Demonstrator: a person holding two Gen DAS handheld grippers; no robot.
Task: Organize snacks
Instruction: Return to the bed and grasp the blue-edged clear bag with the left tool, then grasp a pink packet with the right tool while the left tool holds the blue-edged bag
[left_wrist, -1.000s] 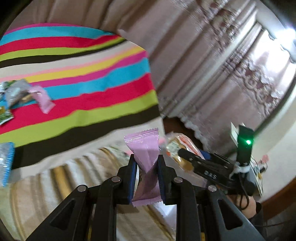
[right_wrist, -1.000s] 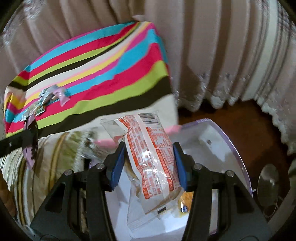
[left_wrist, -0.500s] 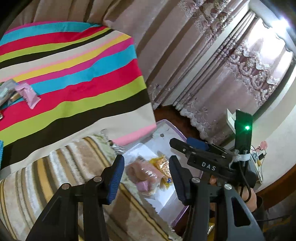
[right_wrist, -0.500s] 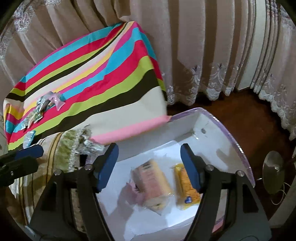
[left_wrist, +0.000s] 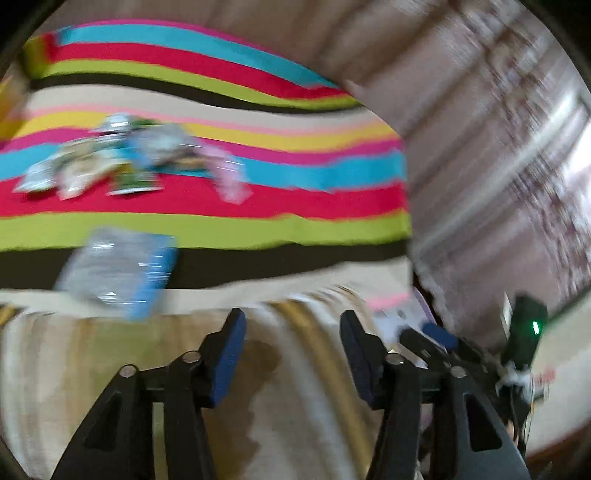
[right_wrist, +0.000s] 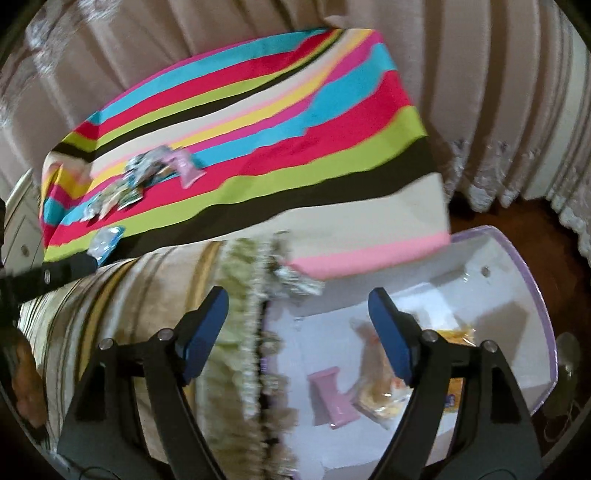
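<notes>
Across the left wrist view, badly smeared by motion, a striped cloth (left_wrist: 229, 206) in red, lime, blue, pink and dark bands covers a raised surface, bed or bench I cannot tell; beige curtains (left_wrist: 480, 122) hang behind it; a heap of small snack packets (left_wrist: 110, 162) lies on the red and blue stripes, with a pale pink packet (left_wrist: 229, 177) just beside it and a silver-blue packet (left_wrist: 118, 269) apart on the dark band; nearer lies a beige and gold striped throw (left_wrist: 295, 387); the left hand-held gripper (left_wrist: 291, 354) hangs over that throw, its jaws opening with nothing between them; the right hand-held gripper (left_wrist: 436, 338) shows at the right edge.

From the right wrist view the same cloth (right_wrist: 258, 122) slopes away toward pleated curtains (right_wrist: 480, 74); the snack heap (right_wrist: 147, 173) sits on its far left part; a fringed edge (right_wrist: 258, 332) of the throw drops beside a white box (right_wrist: 517, 280) with a lilac rim, standing on dark wooden floor (right_wrist: 476, 218); inside lie a pink snack (right_wrist: 332, 398), a clear-wrapped pastry (right_wrist: 376, 387) and a yellow packet (right_wrist: 461, 336); the right hand-held gripper (right_wrist: 303, 332) hovers above the box edge, jaws opening, empty.
</notes>
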